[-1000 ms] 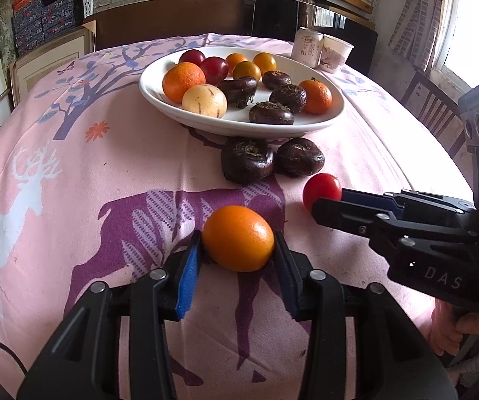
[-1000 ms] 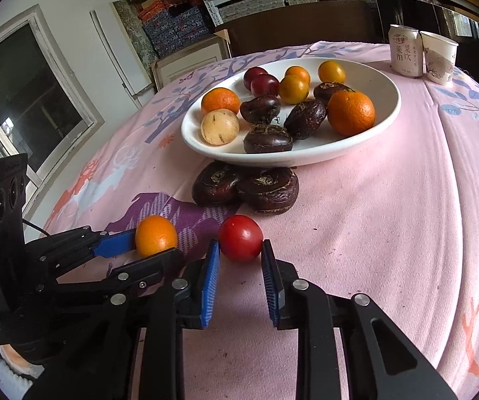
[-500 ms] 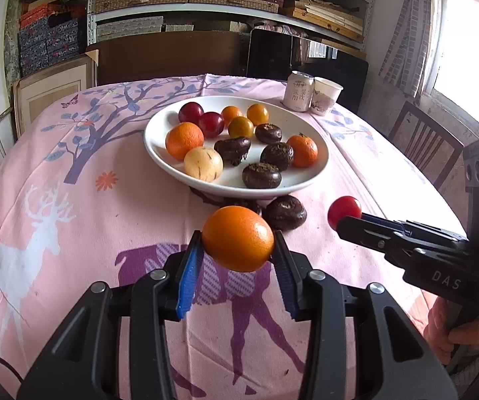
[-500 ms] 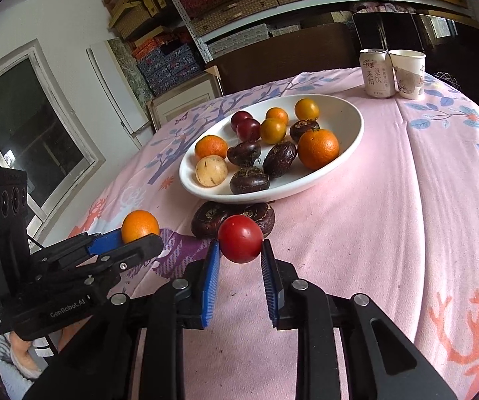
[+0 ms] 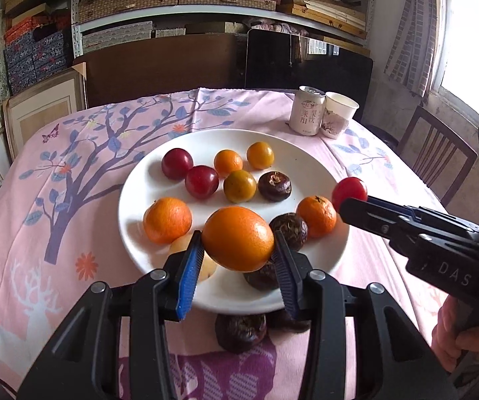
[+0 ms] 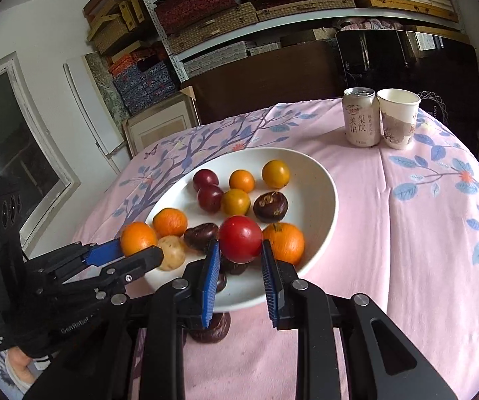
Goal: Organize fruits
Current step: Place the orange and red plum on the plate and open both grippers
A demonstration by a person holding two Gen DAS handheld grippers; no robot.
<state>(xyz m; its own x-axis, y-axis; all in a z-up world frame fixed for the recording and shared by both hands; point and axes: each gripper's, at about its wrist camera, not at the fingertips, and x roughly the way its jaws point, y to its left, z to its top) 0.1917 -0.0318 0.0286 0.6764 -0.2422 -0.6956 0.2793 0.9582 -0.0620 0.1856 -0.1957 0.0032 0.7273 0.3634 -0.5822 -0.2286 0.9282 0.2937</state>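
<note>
My left gripper [image 5: 238, 243] is shut on an orange [image 5: 238, 238], held in the air over the near part of the white plate [image 5: 306, 163]. My right gripper [image 6: 239, 250] is shut on a red tomato [image 6: 240, 238], also raised above the plate's [image 6: 319, 180] near rim. In the left wrist view the right gripper [image 5: 347, 200] comes in from the right with the tomato [image 5: 349, 190] at its tip. The plate holds several oranges, red plums, small yellow-orange fruits and dark water chestnuts. Two dark water chestnuts [image 5: 241, 331] lie on the pink cloth just in front of the plate.
A drink can [image 6: 361, 116] and a paper cup [image 6: 397, 118] stand together at the table's far right. A wooden chair [image 5: 439, 156] is beside the table on the right. Shelves with boxes and a dark cabinet fill the back wall. A hand [image 5: 466, 336] grips the right tool.
Both grippers have lifted off the cloth and moved forward, from in front of the plate to above its near part, each still carrying its fruit.
</note>
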